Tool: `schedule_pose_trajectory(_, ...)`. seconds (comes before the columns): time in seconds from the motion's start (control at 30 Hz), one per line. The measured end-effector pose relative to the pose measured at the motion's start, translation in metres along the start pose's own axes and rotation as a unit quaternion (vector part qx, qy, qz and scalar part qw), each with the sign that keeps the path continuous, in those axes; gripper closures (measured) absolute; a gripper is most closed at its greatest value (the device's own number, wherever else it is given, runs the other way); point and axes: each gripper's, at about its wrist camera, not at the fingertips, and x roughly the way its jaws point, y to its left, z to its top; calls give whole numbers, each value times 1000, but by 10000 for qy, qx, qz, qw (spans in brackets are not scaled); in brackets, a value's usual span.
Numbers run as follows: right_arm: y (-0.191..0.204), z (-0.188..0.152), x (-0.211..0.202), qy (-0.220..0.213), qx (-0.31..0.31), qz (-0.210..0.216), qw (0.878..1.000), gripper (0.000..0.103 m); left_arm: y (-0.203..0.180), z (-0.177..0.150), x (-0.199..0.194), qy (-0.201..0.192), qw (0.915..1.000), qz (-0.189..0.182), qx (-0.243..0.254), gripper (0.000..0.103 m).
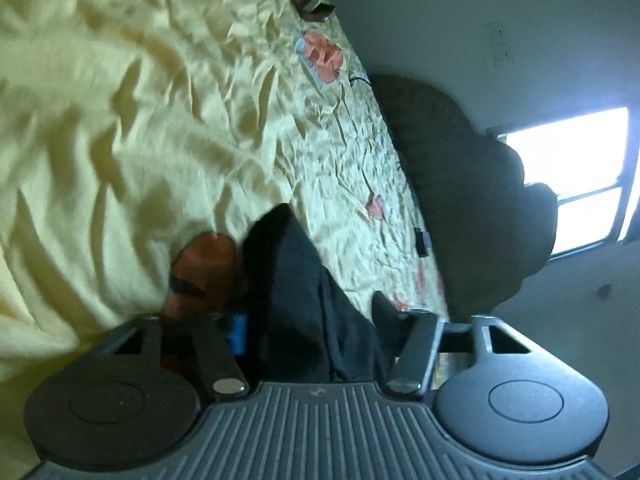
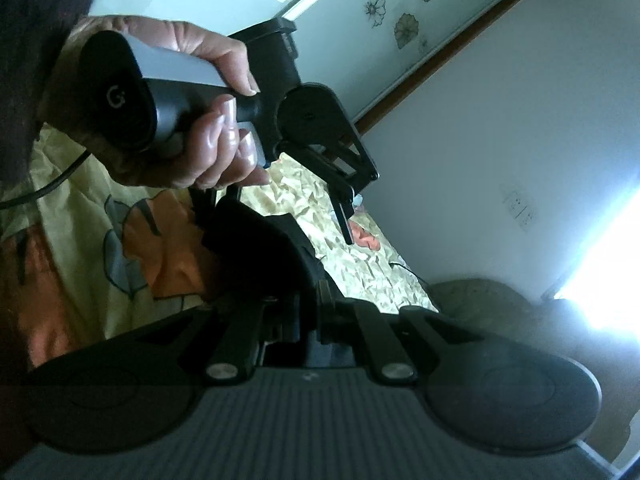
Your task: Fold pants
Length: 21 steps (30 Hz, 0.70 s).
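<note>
Partly spread, the jaws of the left gripper (image 1: 308, 280) stand with a bunched fold of the black fabric pants (image 1: 296, 280) between them; whether the pads press on the cloth cannot be told from its own camera. To the left of that fold an orange fingertip pad (image 1: 204, 268) shows against the wrinkled pale yellow bedsheet with orange printed patches (image 1: 120, 120), on which the pants lie. Further right, a dark rounded cushion (image 1: 472, 184) sits at the bed's edge below the white wall (image 1: 480, 20), and a bright window (image 1: 580, 180) is at the far right.

From the right wrist camera, the person's left hand (image 2: 192, 120) grips the other tool's grey handle at upper left. Below it the right gripper (image 2: 308, 300) is clenched tight on a raised ridge of the black pants, lifted off the sheet. Right of this is a wall panel with flower decals (image 2: 400, 20).
</note>
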Motion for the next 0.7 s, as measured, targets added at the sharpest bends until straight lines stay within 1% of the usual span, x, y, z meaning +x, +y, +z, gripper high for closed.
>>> schedule_pose_trajectory(0.03, 3, 1, 2, 18, -91, -4, 10000, 97, -2, 1, -2, -26, 10000, 65, 47, 65)
schedule_pose_trajectory(0.07, 6, 1, 2, 9, -151, -22, 9999, 96, -2, 1, -4, -39, 9999, 118, 71, 74)
schedule_pose_trajectory(0.1, 10, 0, 3, 12, -232, -62, 9997, 90, -3, 2, -5, -45, 9999, 137, 62, 77)
schedule_pose_trajectory(0.13, 15, 1, 2, 12, -351, -118, 9993, 72, -3, 3, -6, -44, 9999, 140, 47, 77)
schedule_pose_trajectory(0.17, 21, 1, 3, -7, -489, -217, 9986, 58, -4, 4, -5, -34, 9998, 164, 47, 79)
schedule_pose_trajectory(0.2, 26, 1, 5, -60, -604, -343, 9976, 34, -4, 4, -6, -26, 9998, 197, 43, 79)
schedule_pose_trajectory(0.23, 32, 0, 9, -102, -778, -515, 9956, 21, -5, 3, -6, -24, 9998, 211, 11, 79)
schedule_pose_trajectory(0.27, 37, 0, 12, -107, -932, -600, 9938, 21, -5, 3, -7, -21, 9998, 215, -28, 80)
schedule_pose_trajectory(0.3, 40, 0, 16, -121, -1025, -632, 9927, 22, -6, 4, -7, -23, 9998, 208, -53, 80)
schedule_pose_trajectory(0.37, 42, 1, 22, -100, -946, -625, 9935, 30, -8, 4, -9, -18, 9998, 189, -101, 81)
schedule_pose_trajectory(0.43, 40, 2, 29, 129, -831, -470, 9953, 56, -10, 4, -9, -13, 9997, 183, -151, 81)
schedule_pose_trajectory(0.47, 39, 1, 32, 233, -734, -400, 9962, 63, -11, 4, -9, -16, 9997, 199, -142, 82)
schedule_pose_trajectory(0.5, 37, 0, 35, 322, -617, -298, 9971, 82, -13, 3, -10, -17, 9996, 231, -171, 82)
schedule_pose_trajectory(0.53, 36, -1, 36, 358, -517, -231, 9978, 92, -14, 4, -8, -17, 9995, 234, -205, 83)
schedule_pose_trajectory(0.57, 35, -2, 35, 336, -438, -204, 9983, 91, -16, 3, -8, -8, 9996, 220, -197, 83)
schedule_pose_trajectory(0.63, 30, -3, 31, 315, -274, -195, 9989, 94, -23, 1, -12, -25, 9997, 211, -141, 83)
schedule_pose_trajectory(0.7, 19, -2, 25, 295, 92, -148, 9994, 95, -32, -1, -15, -42, 9998, 145, -89, 83)
